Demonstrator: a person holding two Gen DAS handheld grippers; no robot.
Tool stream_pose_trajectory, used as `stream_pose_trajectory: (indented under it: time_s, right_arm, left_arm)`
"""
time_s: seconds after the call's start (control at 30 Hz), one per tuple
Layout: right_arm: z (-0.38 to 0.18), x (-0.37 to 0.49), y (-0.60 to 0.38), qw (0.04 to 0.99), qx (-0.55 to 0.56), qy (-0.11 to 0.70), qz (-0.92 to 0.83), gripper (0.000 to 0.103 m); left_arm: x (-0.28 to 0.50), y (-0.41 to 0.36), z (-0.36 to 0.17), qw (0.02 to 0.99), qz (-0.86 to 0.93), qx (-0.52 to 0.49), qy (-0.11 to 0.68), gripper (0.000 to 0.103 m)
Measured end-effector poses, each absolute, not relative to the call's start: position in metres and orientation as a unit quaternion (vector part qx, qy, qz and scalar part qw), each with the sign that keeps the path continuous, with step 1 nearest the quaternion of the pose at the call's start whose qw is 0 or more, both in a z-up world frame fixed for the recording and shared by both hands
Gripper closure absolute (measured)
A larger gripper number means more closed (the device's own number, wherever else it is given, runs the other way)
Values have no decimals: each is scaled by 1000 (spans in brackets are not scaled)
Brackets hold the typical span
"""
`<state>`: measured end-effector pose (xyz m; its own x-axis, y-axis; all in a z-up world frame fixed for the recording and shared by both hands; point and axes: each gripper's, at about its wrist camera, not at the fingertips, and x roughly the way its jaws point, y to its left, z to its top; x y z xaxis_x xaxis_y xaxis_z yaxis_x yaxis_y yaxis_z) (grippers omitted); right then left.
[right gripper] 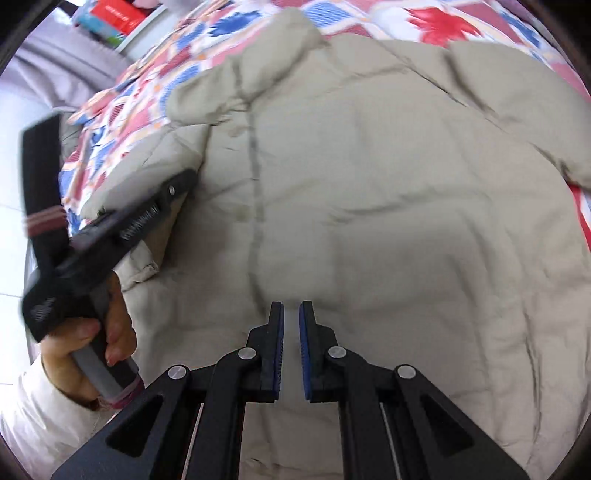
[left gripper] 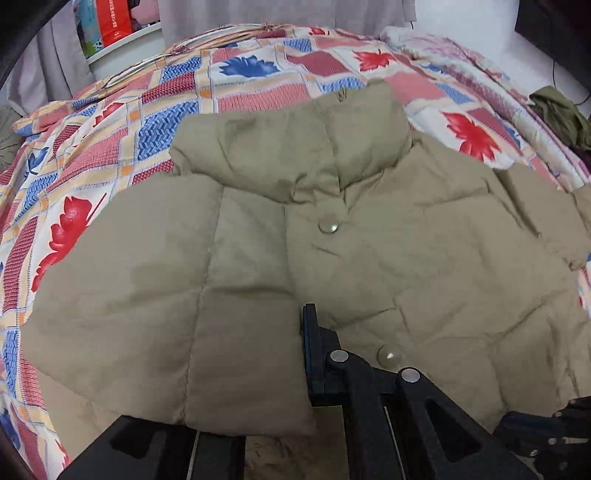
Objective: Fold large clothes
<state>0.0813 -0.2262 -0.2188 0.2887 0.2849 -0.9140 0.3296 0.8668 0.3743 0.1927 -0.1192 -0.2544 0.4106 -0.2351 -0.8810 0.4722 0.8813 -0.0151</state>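
A khaki puffer jacket [left gripper: 369, 258] lies front up on the bed, collar toward the far side, snap buttons down the middle. Its left sleeve [left gripper: 236, 350] is folded over the body and drapes over my left gripper [left gripper: 295, 369]; only the right finger [left gripper: 314, 350] shows, the other is hidden under the sleeve, so it looks shut on the sleeve. In the right wrist view the jacket [right gripper: 406, 203] fills the frame. My right gripper [right gripper: 291, 332] hovers over its lower middle, jaws slightly apart and empty. The left gripper also shows there [right gripper: 147, 218], clamped on the sleeve edge.
A patterned quilt [left gripper: 110, 155] with red and blue leaves covers the bed. A dark olive garment [left gripper: 561, 114] lies at the far right. A shelf with boxes [left gripper: 114, 26] and curtains stand behind the bed.
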Motion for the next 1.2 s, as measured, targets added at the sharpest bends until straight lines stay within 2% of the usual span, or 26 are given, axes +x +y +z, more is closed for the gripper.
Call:
stream_pose_trajectory:
  time_s: [0.03,0.07,0.1,0.17,0.2,0.23,0.43,0.47,0.5,0.53,0.57,0.8,0.87,0.93,1.0,1.03,1.07,1.1,1.13,1.17,1.2]
  right_arm:
    - [-222,81,-233,757,262,598,-17,94]
    - [-224,78,-243,755,265,599,-17,94]
    - [-226,77,-246,754,266,600,-17,94]
    - [-228,71,-260,756,267,598,-15,94]
    - [-227,72,-263,756,266,598,-13,93]
    - [-226,75,-263,757,267,597,-8,93]
    - [-207,90,-248,774,236,588,4,93]
    - [-202,93,-243,781,219,585,5,87]
    - [-195,98,-234,792,192,580,10,65]
    - [-187,99,-226,803,169,572,15,51]
    - [-179,103,-216,816,142,559,24,30]
    - [-160,139,-100,857,-93,501,79,28]
    - [-169,149,-71,856,-153,488,77,28]
    - [-178,159,-51,854,-187,479,76,28]
    - [-186,167,-42,852,-201,479,65,28]
    - [-189,173,-40,851,-206,479,54,28]
    - [-190,177,-39,851,-211,479,42,28]
    - [-192,181,-42,852,-213,478,29,30]
    - [-192,183,-47,854,-208,475,20,37]
    - [-190,186,-55,858,-193,475,11,69]
    - [-187,187,-68,863,-166,478,2,97]
  left_arm:
    - [192,-117,-256,831,-211,122,501,95]
    - [190,-117,-255,831,-212,121,500,90]
    - [188,-116,-252,829,-217,117,503,81]
    - [184,-111,-239,830,-230,102,497,5]
    - [178,-107,-228,844,-224,99,477,0]
    - [173,-104,-217,855,-225,99,457,0]
    - [160,-53,-179,864,-219,84,445,0]
    - [162,-36,-174,868,-210,69,444,0]
    - [166,-16,-172,870,-199,52,448,0]
    - [173,7,-171,868,-188,30,458,0]
    - [182,28,-173,864,-179,7,470,0]
    - [248,158,-240,811,-99,-195,543,2]
    - [261,170,-263,789,-87,-235,561,20]
    - [269,172,-283,765,-91,-264,580,28]
    - [272,165,-288,764,-106,-268,578,48]
    - [272,159,-287,766,-121,-262,574,73]
    - [272,152,-284,772,-125,-249,572,82]
    - [271,145,-278,783,-116,-226,568,82]
    - [270,136,-271,797,-111,-195,560,87]
    - [267,128,-264,809,-108,-165,553,92]
    - [265,118,-258,821,-103,-127,547,92]
